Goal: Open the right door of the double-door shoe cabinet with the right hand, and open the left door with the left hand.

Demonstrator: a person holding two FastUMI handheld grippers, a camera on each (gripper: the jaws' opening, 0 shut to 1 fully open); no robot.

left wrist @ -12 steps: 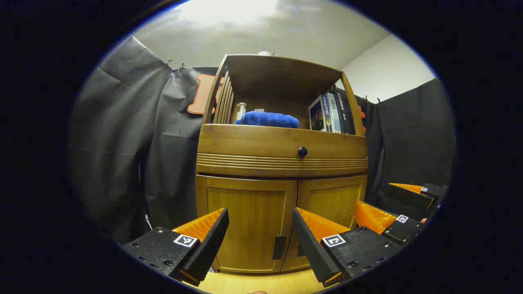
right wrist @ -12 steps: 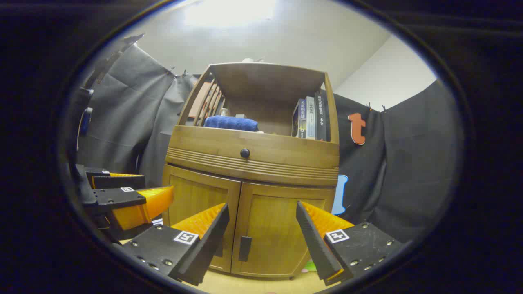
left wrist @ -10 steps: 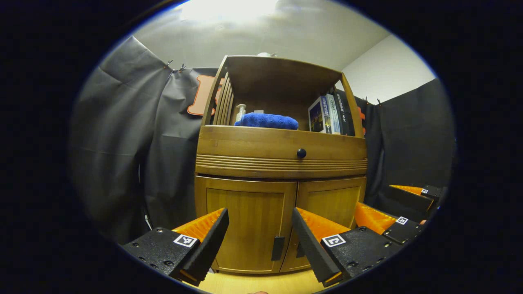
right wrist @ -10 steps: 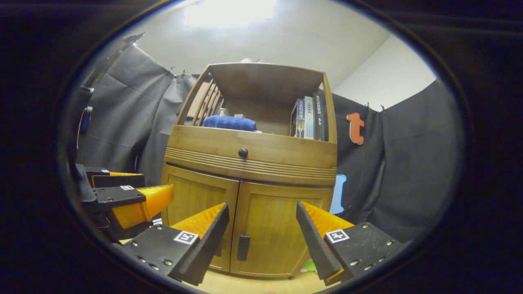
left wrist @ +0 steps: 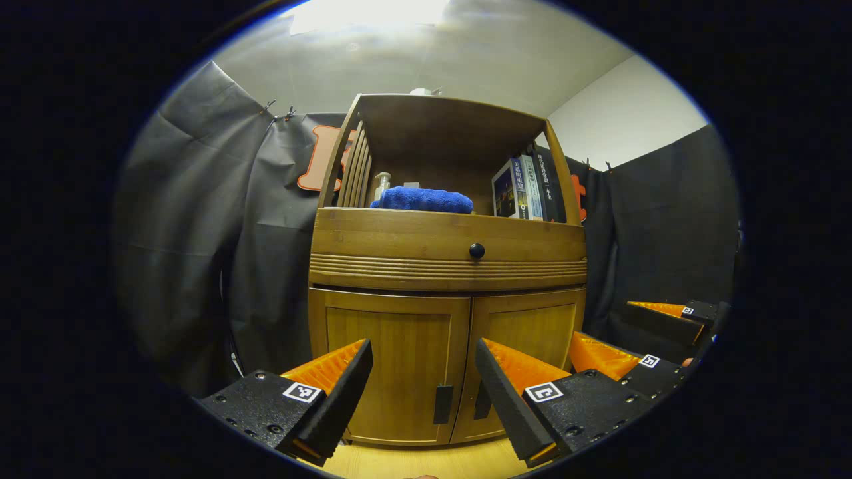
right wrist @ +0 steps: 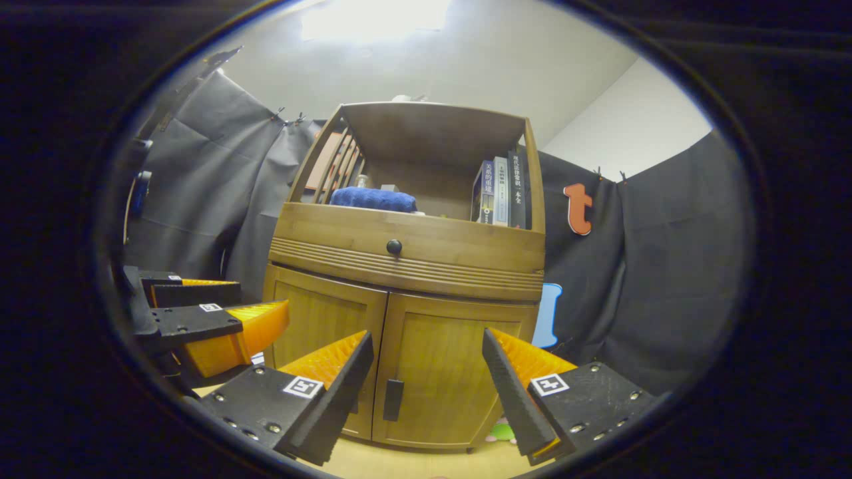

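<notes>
The shoe cabinet (left wrist: 446, 266) stands ahead, both doors closed (left door (left wrist: 389, 372), right door (right wrist: 439, 379)). Its open shelf holds a blue towel (left wrist: 423, 199) and upright books (right wrist: 500, 193). Left gripper (left wrist: 424, 392) and right gripper (right wrist: 426, 392) hang short of the doors, jaws apart.

My left gripper's near finger (left wrist: 512, 392) hides the lower edge of the right door's handle (left wrist: 482, 399). Bottle (left wrist: 381, 184) half behind blue towel (left wrist: 422, 199). Book spines (right wrist: 500, 191) too small to read. Small green thing (right wrist: 502, 432) at the cabinet's foot, partly hidden, can't identify.
</notes>
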